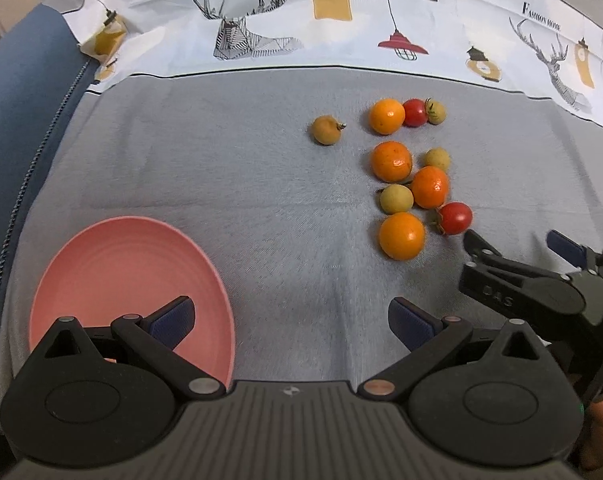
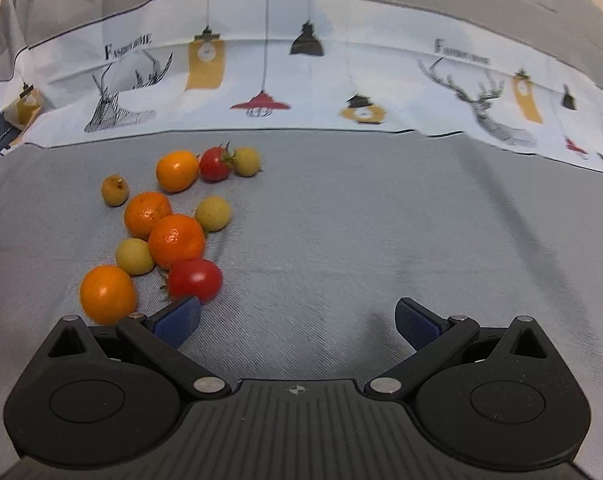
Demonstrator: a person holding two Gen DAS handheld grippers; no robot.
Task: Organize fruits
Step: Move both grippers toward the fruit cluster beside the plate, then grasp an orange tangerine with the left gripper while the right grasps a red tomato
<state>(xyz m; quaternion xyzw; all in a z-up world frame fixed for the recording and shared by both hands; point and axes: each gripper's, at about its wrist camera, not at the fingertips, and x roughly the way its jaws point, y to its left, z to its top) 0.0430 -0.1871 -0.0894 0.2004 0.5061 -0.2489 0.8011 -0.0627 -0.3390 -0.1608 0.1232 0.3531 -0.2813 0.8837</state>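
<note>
Several small fruits lie loose on the grey cloth: oranges, red tomatoes and yellowish longans. An empty pink plate sits at the near left in the left wrist view. My left gripper is open and empty, its left finger over the plate's edge. My right gripper is open and empty; its left finger is just in front of the nearest tomato and orange. The right gripper also shows in the left wrist view, right of the fruit.
A white printed cloth with deer and lamps hangs along the back edge. A blue cushion with a zipper borders the left side. Grey cloth extends to the right of the fruit.
</note>
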